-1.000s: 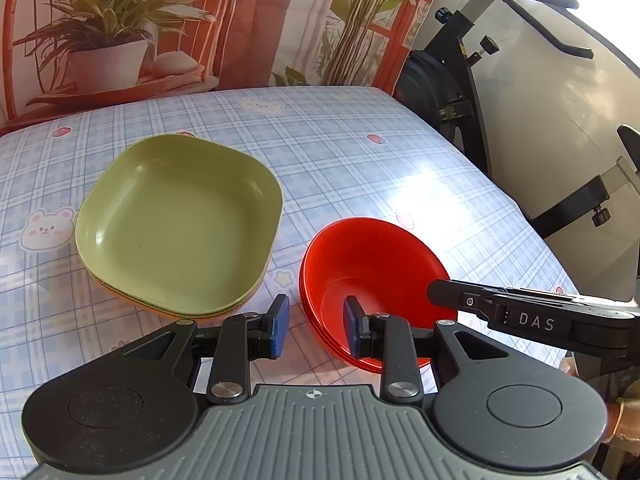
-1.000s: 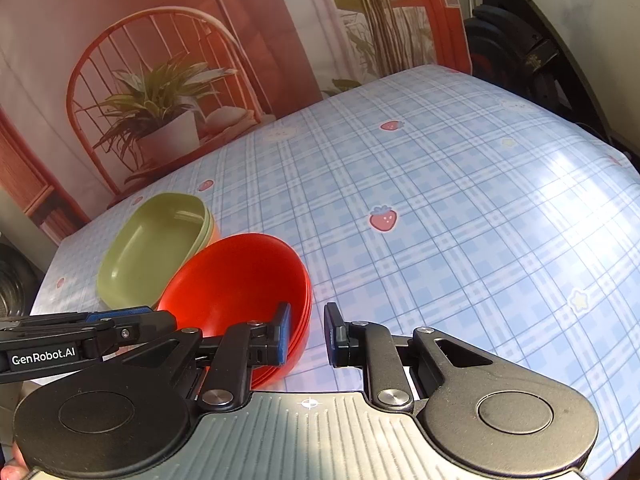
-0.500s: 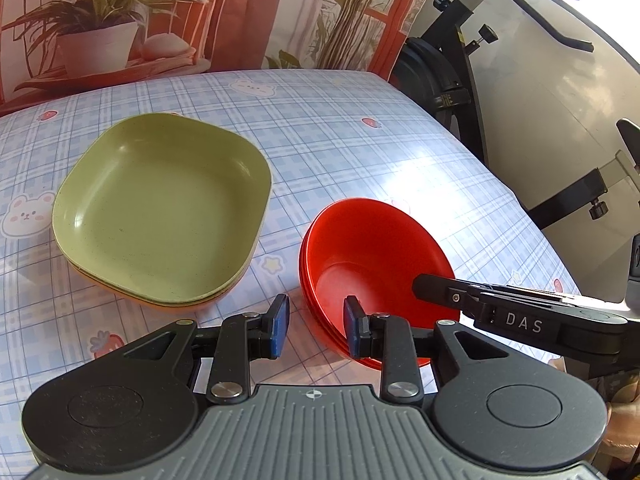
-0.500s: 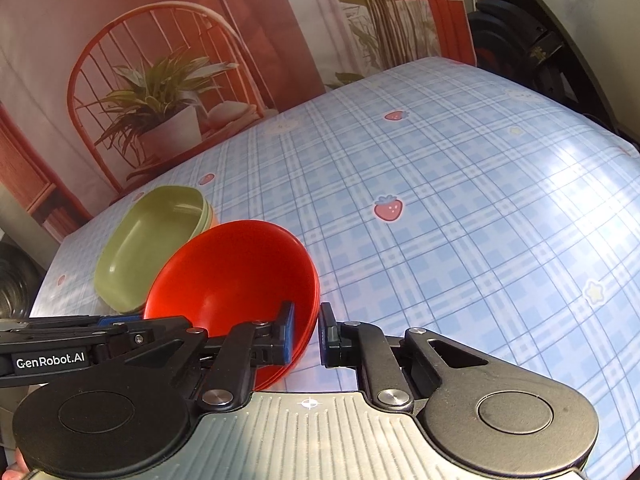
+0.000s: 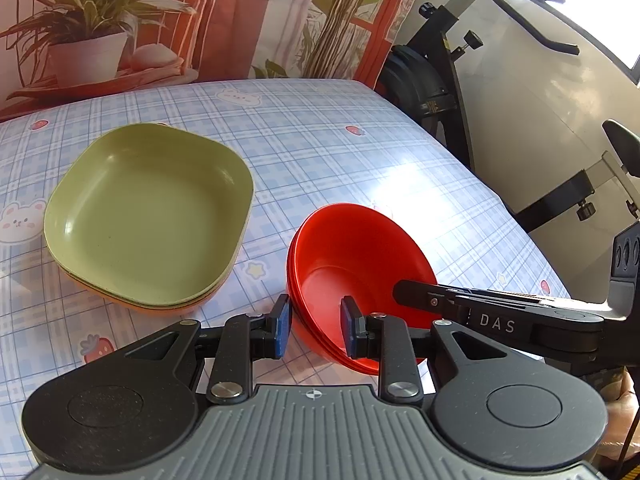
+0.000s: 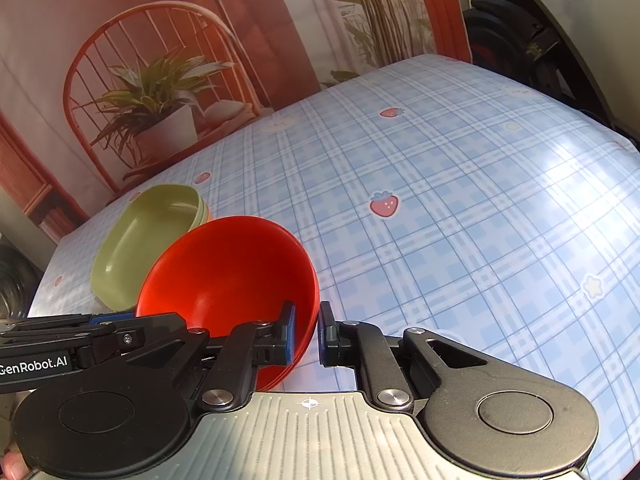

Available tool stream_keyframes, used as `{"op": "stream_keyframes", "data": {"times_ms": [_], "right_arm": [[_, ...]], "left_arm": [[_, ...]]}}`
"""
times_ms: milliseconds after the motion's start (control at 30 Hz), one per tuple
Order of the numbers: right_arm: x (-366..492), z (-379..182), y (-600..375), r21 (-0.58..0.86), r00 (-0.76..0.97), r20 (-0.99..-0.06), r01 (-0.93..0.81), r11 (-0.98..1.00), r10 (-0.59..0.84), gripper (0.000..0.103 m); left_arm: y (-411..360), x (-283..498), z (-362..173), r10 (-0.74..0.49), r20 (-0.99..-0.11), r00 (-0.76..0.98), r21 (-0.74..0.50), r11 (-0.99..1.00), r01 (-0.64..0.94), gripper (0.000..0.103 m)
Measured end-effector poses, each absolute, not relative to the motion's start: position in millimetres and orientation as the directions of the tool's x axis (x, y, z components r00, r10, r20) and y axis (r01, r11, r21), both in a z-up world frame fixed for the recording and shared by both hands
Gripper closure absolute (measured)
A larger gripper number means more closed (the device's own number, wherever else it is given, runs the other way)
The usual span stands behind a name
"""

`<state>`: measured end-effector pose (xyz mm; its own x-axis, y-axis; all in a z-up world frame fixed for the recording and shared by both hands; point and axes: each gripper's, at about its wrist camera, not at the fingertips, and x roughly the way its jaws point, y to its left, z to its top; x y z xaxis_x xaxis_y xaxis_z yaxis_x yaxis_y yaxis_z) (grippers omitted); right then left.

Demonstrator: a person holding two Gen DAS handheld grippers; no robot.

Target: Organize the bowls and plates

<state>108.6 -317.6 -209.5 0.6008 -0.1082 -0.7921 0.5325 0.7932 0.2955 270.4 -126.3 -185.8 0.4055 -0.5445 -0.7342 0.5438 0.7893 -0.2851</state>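
1. my right gripper (image 6: 306,330) is clamped on the near rim of the red bowl stack (image 6: 228,276); one pad sits inside the bowl, the other outside, wall pinched between them

2. the stack looks like a few red bowls nested together, you can see the layered rims in the left wrist view (image 5: 352,264); it's tipped toward the green plates, can't tell how much of it touches the surface

3. my left gripper (image 5: 314,330) is spread open with its pads either side of the stack's near rim; one pad over the bowl's inside, the other just outside it, gap on both sides, so it's gripping nothing

4. the green plate stack (image 5: 148,216) sits flat on the surface just to the left of the bowls; green plate on top, an orange-ish rim peeking out underneath; same stack shows behind the bowls in the right view (image 6: 146,248)

5. surface (image 6: 460,220) has a blue plaid cloth with strawberries and stars; the right gripper's arm (image 5: 500,312) reaches in from the right in the left wrist view

6. exercise bike (image 5: 436,80) stands past the far right edge; potted plant backdrop (image 6: 160,112) behind
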Motion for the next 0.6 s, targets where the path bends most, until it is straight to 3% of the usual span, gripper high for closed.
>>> {"op": "stream_keyframes", "data": {"times_ms": [600], "right_arm": [[121.1,-192.9,-315.1,0.27,0.611,-0.781,0.516,0.813,-0.129,0.093]], "left_arm": [[-117.9,271.2,-175.0,-0.56,-0.707,0.432,-0.295,0.789,0.539,0.075]]}}
